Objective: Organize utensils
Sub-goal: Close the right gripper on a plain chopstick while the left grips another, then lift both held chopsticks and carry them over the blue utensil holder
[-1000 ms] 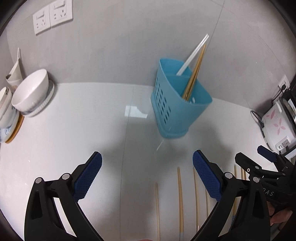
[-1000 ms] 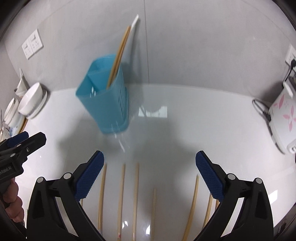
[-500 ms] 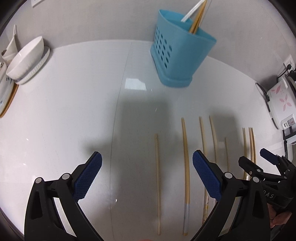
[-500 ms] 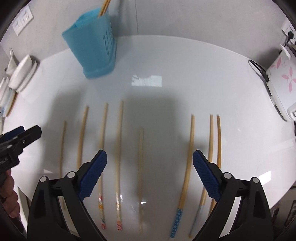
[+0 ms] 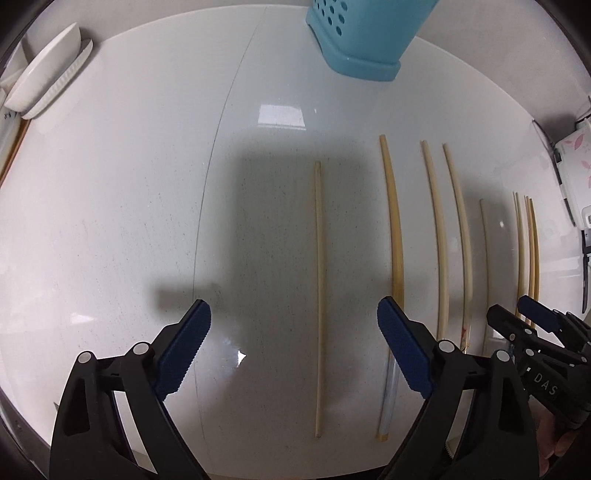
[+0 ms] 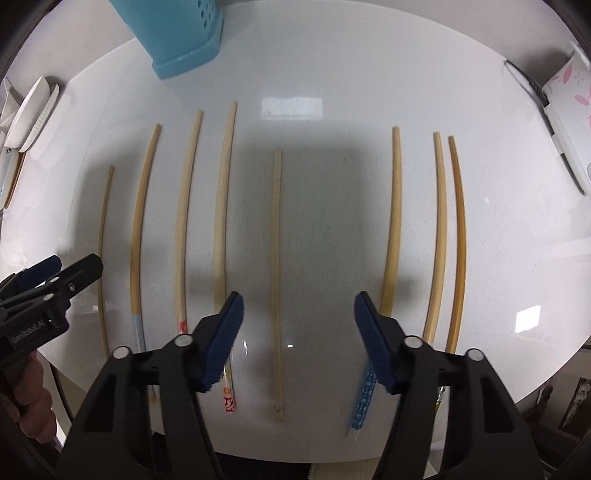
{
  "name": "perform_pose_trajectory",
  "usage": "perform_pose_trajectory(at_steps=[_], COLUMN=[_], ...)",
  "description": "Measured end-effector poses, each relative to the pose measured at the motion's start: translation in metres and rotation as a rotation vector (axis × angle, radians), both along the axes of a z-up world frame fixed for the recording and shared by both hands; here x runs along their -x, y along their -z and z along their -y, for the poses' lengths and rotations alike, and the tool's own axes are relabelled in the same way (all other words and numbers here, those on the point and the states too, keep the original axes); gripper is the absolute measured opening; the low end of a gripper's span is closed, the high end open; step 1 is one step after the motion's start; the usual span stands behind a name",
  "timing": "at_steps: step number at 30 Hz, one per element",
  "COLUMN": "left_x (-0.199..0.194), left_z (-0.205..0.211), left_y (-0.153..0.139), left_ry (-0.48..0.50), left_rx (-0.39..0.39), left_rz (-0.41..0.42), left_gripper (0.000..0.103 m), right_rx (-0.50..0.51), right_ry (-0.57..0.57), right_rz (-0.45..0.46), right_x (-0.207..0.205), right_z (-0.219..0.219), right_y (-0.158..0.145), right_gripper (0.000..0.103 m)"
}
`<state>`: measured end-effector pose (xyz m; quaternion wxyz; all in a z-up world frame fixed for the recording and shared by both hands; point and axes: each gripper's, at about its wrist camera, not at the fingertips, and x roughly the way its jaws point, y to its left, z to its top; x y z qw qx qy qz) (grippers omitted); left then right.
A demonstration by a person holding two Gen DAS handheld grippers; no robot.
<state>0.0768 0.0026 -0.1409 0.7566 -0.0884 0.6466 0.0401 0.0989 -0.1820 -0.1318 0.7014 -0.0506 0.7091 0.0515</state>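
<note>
Several bamboo chopsticks lie side by side on the white counter point(image 5: 110, 221). My left gripper point(image 5: 293, 350) is open and empty above the leftmost thin chopstick point(image 5: 318, 295), which lies between its fingers. My right gripper point(image 6: 298, 336) is open and empty over the middle plain chopstick point(image 6: 276, 258). A chopstick with a blue patterned end point(image 6: 391, 229) lies by its right finger. The blue utensil holder point(image 5: 362, 33) stands at the far edge, also in the right wrist view point(image 6: 177, 37). The right gripper shows in the left wrist view point(image 5: 532, 332), and the left gripper in the right wrist view point(image 6: 44, 288).
White bowls and plates point(image 5: 44, 88) are stacked at the far left. A white floral appliance point(image 6: 565, 103) with a cord sits at the right. The counter's near edge runs just below the chopstick ends.
Both grippers have tilted down and come closer to the counter over the chopsticks. The holder has slid to the top of both views. Both stay open.
</note>
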Motion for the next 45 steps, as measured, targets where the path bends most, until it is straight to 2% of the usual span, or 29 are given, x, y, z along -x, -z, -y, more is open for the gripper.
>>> perform_pose_trajectory(at_steps=[2, 8, 12, 15, 16, 17, 18, 19, 30, 31, 38, 45], left_x=[0.0, -0.003, -0.008, -0.012, -0.012, -0.013, -0.014, -0.015, -0.008, -0.007, -0.006, -0.007], left_z=[0.002, 0.011, 0.015, 0.016, 0.016, 0.017, 0.017, 0.017, 0.013, 0.013, 0.015, 0.015], left_y=[0.002, 0.004, 0.005, 0.006, 0.005, 0.005, 0.005, 0.005, -0.008, -0.01, -0.031, -0.063], left_ry=[0.005, 0.031, 0.019, 0.007, 0.005, 0.007, 0.01, 0.013, 0.018, 0.019, 0.028, 0.024], left_rx=[0.0, 0.003, -0.002, -0.014, -0.023, -0.032, -0.035, -0.026, 0.031, 0.032, 0.041, -0.005], left_rz=[-0.013, -0.059, -0.093, -0.105, -0.108, -0.11, -0.117, -0.126, -0.051, -0.044, 0.041, 0.143], left_gripper=[0.081, 0.061, 0.053, 0.049, 0.041, 0.027, 0.018, 0.004, 0.003, 0.003, 0.003, 0.003], right_rx=[0.005, 0.011, 0.013, 0.022, 0.02, 0.018, 0.018, 0.011, -0.016, -0.019, -0.063, -0.094], right_ry=[-0.002, -0.024, -0.026, -0.028, -0.025, -0.022, -0.017, -0.01, 0.004, 0.005, -0.007, -0.011], right_rz=[-0.012, -0.039, -0.054, -0.053, -0.055, -0.056, -0.061, -0.065, -0.037, -0.033, 0.047, 0.134], right_x=[0.0, -0.001, -0.004, -0.004, -0.005, -0.004, -0.005, -0.005, -0.003, 0.001, 0.003, 0.001], right_z=[-0.002, -0.012, -0.02, -0.026, -0.026, -0.026, -0.026, -0.025, -0.024, -0.013, -0.011, -0.01], right_y=[0.002, 0.006, 0.009, 0.009, 0.009, 0.01, 0.01, 0.01, -0.001, -0.007, -0.031, -0.063], right_gripper=[0.051, 0.032, 0.02, 0.017, 0.014, 0.005, 0.004, 0.004, 0.003, 0.003, 0.004, 0.003])
